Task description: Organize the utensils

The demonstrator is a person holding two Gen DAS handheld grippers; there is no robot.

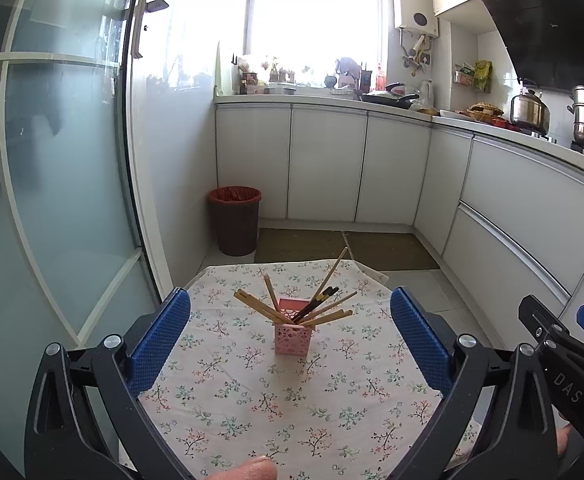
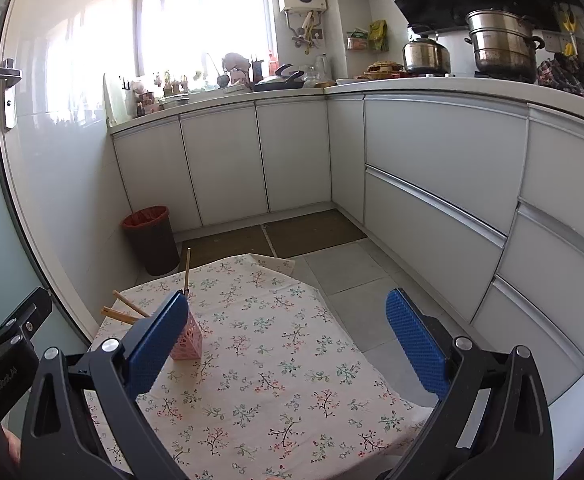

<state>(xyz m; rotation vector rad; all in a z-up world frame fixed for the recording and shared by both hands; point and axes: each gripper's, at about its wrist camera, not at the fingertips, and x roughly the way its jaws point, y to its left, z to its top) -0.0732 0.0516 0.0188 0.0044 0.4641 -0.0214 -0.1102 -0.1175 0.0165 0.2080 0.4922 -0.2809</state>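
Right wrist view: its own left finger hides most of the pink holder (image 2: 190, 342); both grippers' fingers spread wide, empty.

Both wrist views look across the table (image 1: 252, 400) toward the cabinets (image 2: 292, 152).

- Pink holder (image 1: 293, 336) with splayed chopsticks (image 1: 327, 308) stands mid-frame, the only obstacle on the counter (image 1: 252, 412).
- Floral cloth around it lies bare.
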